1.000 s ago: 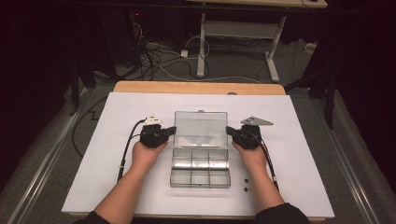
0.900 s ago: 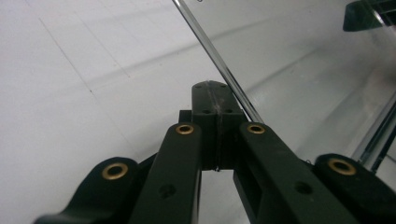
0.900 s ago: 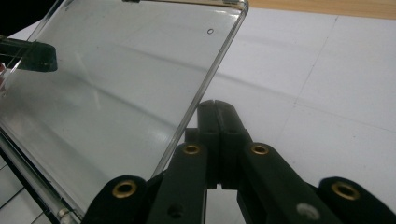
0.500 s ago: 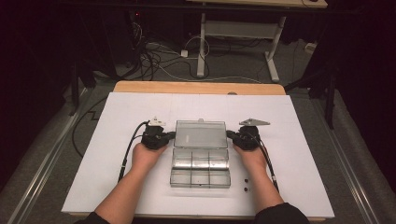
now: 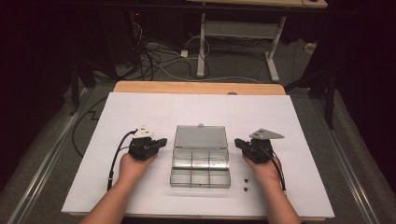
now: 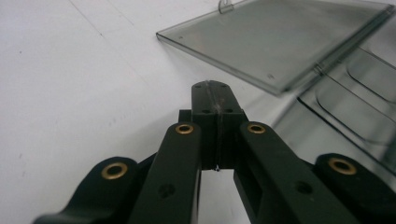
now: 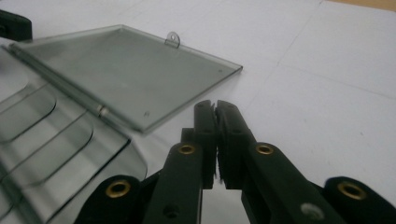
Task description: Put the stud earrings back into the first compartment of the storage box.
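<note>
Tongs clenched and empty on either side of an open clear plastic compartment box.

Left tongs point(image 5: 161, 141) and right tongs point(image 5: 237, 142) both have their black jaws pressed together with nothing between them, each resting low over the white counter point(image 5: 140, 107) just beside the box. The clear plastic compartment box point(image 5: 201, 167) sits between the two, at the middle of the counter, its smoky transparent hinged lid point(image 5: 201, 136) folded back flat on the far side. Two small dark screws point(image 5: 245, 184) lie on the counter near the box's right front corner, by the right hand point(image 5: 264, 169).
</note>
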### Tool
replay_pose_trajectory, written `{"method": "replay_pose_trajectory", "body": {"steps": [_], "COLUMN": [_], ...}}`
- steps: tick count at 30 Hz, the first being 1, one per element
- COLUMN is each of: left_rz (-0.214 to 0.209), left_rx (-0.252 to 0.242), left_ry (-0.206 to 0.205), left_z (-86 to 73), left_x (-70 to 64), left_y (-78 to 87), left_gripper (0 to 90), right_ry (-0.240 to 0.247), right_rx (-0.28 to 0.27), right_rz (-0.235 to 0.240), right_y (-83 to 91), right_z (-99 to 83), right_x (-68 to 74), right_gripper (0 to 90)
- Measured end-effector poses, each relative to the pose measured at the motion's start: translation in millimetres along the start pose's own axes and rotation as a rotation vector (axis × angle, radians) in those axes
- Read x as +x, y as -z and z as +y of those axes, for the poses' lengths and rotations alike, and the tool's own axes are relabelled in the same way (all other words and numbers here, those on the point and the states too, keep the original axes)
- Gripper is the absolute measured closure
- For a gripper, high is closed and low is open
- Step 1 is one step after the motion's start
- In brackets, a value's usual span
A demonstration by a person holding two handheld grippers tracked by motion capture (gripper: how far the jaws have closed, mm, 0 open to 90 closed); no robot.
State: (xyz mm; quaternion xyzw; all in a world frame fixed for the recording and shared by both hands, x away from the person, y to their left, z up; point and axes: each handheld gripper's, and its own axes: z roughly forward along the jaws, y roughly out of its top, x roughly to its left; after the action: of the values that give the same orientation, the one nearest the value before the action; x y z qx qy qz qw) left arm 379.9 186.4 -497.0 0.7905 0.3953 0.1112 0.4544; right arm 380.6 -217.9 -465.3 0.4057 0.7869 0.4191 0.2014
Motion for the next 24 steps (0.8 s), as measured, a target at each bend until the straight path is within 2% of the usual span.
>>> {"method": "replay_pose_trajectory", "body": {"steps": [3, 6, 9, 10, 12, 14, 16, 18, 21, 24], "left_rz": [0.0, -0.008, -0.003, -0.002, 0.001, 0.017, -0.017, -0.045, -0.056, -0.049], "left_rx": [-0.016, -0.018, -0.032, -0.035, -0.021, -0.004, 0.006, 0.028, 0.021, 0.015], "left_ry": [-0.028, -0.044, -0.084, -0.094, -0.112, -0.135, -0.114, -0.112, -0.111, -0.109], "left_z": [-10.5, -18.4, -26.9, -29.5, -36.2, -38.5, -40.6, -41.7, -43.9, -44.5], "left_x": [-5.0, -8.3, -14.2, -15.8, -21.0, -27.2, -28.8, -29.7, -30.3, -30.2], "left_y": [13.1, 20.9, 29.5, 31.2, 33.0, 35.6, 37.8, 39.0, 40.7, 42.0], "left_gripper": [87.1, 81.2, 74.6, 74.5, 68.8, 58.9, 53.7, 47.6, 41.7, 31.4], "right_ry": [0.019, 0.023, 0.023, 0.017, 0.015, 0.022, 0.025, 0.013, 0.023, 0.023], "right_rx": [0.0, 0.003, -0.003, -0.007, -0.006, -0.007, -0.009, -0.02, -0.035, -0.04], "right_rz": [-0.002, -0.007, 0.005, 0.024, 0.029, 0.032, 0.038, 0.058, 0.052, 0.056], "right_y": [13.2, 23.5, 32.3, 35.6, 39.6, 43.5, 47.0, 51.1, 55.4, 58.8], "right_z": [-9.5, -18.7, -26.6, -29.6, -33.5, -36.9, -38.3, -39.3, -41.3, -43.7], "right_x": [4.9, 7.7, 9.9, 10.5, 12.0, 13.8, 14.7, 15.9, 20.9, 24.1], "right_gripper": [82.3, 76.6, 68.8, 66.9, 61.5, 56.3, 49.7, 42.6, 29.9, 20.4]}}
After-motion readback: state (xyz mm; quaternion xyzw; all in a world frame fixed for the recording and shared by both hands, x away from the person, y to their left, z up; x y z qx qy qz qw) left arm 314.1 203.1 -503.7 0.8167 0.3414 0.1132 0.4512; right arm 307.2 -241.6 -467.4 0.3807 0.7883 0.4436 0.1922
